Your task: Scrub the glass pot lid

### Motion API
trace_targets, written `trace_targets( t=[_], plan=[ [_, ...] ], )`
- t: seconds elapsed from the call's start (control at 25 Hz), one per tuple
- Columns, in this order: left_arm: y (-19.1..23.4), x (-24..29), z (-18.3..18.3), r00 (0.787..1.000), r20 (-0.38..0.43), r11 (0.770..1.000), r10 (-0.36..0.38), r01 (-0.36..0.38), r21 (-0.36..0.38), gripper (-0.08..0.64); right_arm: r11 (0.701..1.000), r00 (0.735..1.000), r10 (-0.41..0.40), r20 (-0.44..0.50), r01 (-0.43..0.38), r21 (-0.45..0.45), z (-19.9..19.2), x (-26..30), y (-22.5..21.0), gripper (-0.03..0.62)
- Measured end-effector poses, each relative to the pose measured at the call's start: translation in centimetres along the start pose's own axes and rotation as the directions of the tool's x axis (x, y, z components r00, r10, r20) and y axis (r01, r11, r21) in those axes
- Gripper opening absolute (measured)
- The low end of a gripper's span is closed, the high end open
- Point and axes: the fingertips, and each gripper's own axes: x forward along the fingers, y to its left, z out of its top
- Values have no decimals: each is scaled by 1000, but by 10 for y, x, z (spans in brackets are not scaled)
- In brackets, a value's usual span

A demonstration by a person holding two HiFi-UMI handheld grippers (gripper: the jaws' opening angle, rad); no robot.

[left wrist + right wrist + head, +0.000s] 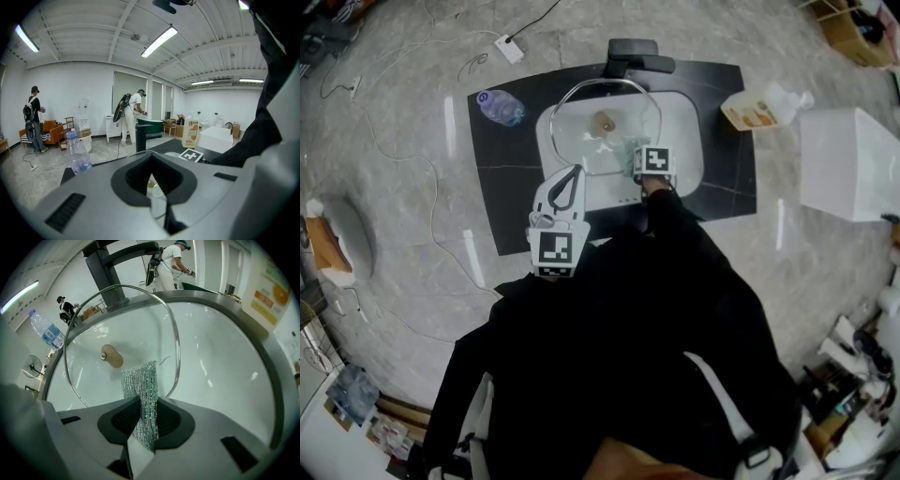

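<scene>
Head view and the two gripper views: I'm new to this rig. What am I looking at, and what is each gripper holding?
No robot arm here: a person holds a two-jaw gripper in each hand. The head view looks down from the person's head, left gripper at its left, right gripper beside it. The other two views each ride on one gripper and look along its jaws. Below is a white sink in a dark counter, with a black faucet and a water bottle nearby. A glass pot lid leans in the sink. The left jaws seem to pinch its rim; the right jaws are shut on a mesh scourer at the glass.
</scene>
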Motion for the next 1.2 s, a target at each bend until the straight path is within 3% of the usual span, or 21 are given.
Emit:
trace_targets(
  t=[0.16,0.32,0.48,0.64,0.96,1.2],
  plan=[
    [0,1,4,1000,9,1000,-2,2,8,3,1000,1000,-23,16,23,6,1,-4,-9,78],
    [-2,3,6,1000,14,1000,-8,8,11,3,998,998,52,27,-53,39,3,-11,7,78],
    [-3,1,10,1000,21,1000,-12,11,17,3,999,999,-25,30,24,40,-2,-16,-14,78],
    [-3,3,15,999,34,1000,-18,17,22,3,997,998,-47,43,45,66,1,-23,-29,78],
    [-8,3,22,998,52,999,-39,37,33,3,991,997,-29,70,20,136,-2,-42,-41,78],
    [-7,3,30,996,71,998,-55,53,31,3,981,986,-4,167,-28,190,-1,-69,-48,77]
  ],
)
